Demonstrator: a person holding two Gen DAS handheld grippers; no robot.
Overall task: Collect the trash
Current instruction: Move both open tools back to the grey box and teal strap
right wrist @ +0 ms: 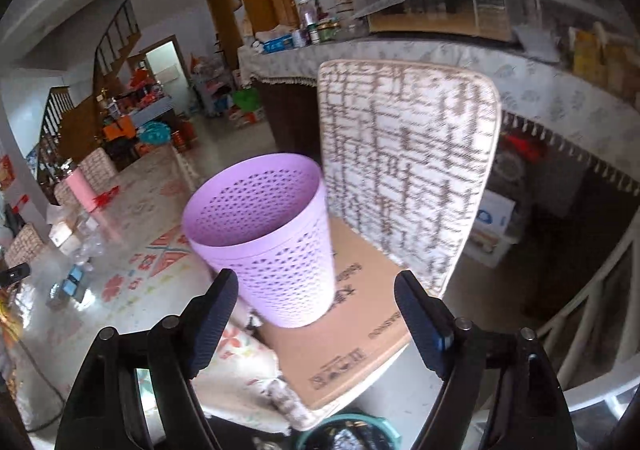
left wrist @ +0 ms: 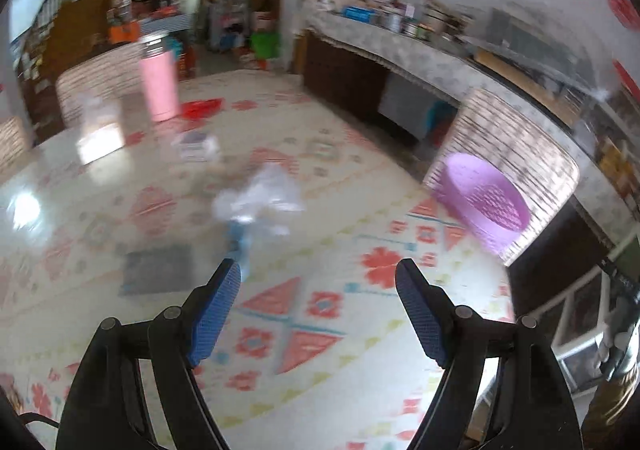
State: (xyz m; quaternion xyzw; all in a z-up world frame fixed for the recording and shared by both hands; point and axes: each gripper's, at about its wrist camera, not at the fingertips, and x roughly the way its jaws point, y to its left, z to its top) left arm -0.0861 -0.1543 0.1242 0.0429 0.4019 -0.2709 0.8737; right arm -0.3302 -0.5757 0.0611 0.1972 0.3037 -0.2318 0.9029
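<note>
**A:** The left gripper is what we're looking along first, and we're seeing it tilting down over the table, jaws standing wide with nothing between the blue pads. Bare patterned cloth is all that's showing in the gap.

**B:** Same on our side. The right gripper is angling down toward the purple basket, spread wide and gripping nothing. The basket's lower part is sitting behind the gap between the fingers, not touching either pad as far as we're making out. It's standing upright on a flat cardboard sheet on the chair seat, just in front of the chair back.

**A:** In the left view we're only catching that basket at the table's right edge, smeared by blur. The trash is lying out ahead of the left fingers: a crumpled clear plastic wrapper mid-table, with something small and blue just below it that we're not able to identify.

**B:** Farther back we're seeing a pink tumbler standing upright, plus a packet-like thing too blurry to name.

**A:** A dark teal-rimmed object at the bottom of the right view is getting cut off too.
</note>
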